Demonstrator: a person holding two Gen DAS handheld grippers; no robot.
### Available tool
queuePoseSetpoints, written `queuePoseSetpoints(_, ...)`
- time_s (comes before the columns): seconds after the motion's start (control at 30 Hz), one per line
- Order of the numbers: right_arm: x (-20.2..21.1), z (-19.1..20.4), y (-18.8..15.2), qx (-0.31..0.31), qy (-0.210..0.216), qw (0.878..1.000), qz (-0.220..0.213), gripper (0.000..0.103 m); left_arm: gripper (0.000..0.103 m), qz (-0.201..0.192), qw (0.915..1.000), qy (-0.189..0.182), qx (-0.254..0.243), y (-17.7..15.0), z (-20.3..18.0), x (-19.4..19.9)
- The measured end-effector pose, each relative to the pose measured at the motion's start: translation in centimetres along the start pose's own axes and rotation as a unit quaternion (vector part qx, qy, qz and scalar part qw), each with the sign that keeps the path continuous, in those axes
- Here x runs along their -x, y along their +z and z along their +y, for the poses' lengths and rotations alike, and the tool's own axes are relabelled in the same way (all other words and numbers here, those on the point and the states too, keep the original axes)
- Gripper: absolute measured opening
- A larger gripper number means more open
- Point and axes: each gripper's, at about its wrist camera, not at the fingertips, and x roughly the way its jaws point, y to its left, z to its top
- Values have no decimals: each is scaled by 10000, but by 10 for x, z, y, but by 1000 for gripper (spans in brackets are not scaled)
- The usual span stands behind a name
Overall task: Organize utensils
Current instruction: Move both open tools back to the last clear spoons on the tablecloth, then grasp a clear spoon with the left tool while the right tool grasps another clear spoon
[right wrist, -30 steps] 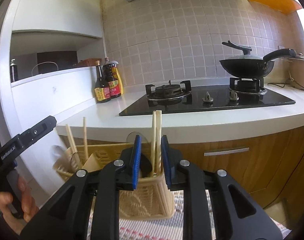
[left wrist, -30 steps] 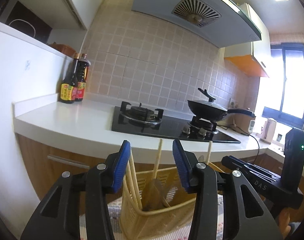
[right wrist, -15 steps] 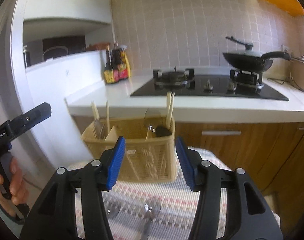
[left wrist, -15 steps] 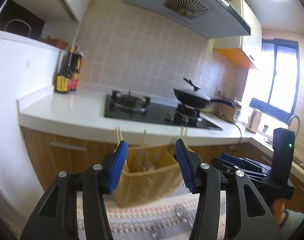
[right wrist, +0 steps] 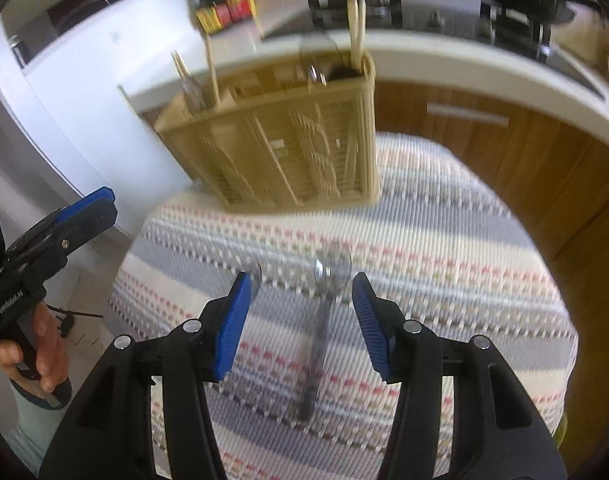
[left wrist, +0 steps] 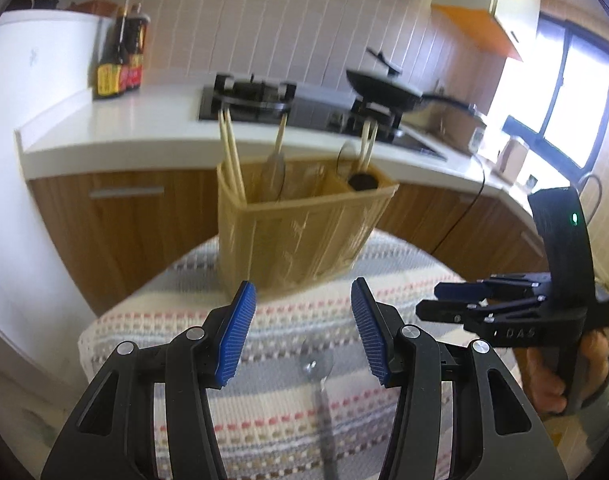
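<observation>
Chopsticks (left wrist: 232,156) already stand in my basket (left wrist: 300,232); spoon (right wrist: 324,304) left on mat (right wrist: 444,264); both tongs (left wrist: 302,330) (right wrist: 300,322) spread, empty.

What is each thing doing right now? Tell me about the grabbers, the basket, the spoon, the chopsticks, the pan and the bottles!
Left gripper: open, empty.
Right gripper: open, empty, above the spoon.
Basket: upright on the mat, holding utensils.
Spoon: lying flat on the mat, untouched.
Chopsticks: standing in the basket.
Mat: spread flat.
Pan: on the stove, lid on.
Bottles: upright, capped.
</observation>
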Motion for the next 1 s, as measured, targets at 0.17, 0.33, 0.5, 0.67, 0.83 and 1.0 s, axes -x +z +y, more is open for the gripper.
queuePoseSetpoints(0.17, -26, -5, 1, -156, 36, 9981, 591, 49, 49, 905, 9957, -175, -52, -15, 6, -30)
queuePoseSetpoints(0.33, -54, -14, 6, -291, -84, 9939, 1057, 35, 49, 1768, 9835, -311, -210, -36, 8, -66)
queuePoseSetpoints(0.5, -76, -21, 6, -431, -128, 9902, 1325, 30, 47, 2260, 9724, -504, -289, -49, 6, -88)
queuePoseSetpoints(0.67, -89, -18, 5, -376, -150, 9883, 1472, 30, 44, 2571, 9644, -541, -306, -54, 2, -101)
queuePoseSetpoints(0.83, -103, -6, 4, -263, -252, 9867, 1584, 29, 39, 2687, 9616, -347, -446, -56, -6, -111)
queuePoseSetpoints(1.0, -115, 7, 3, -89, -415, 9855, 1645, 21, 39, 2729, 9593, -92, -722, -60, -20, -115)
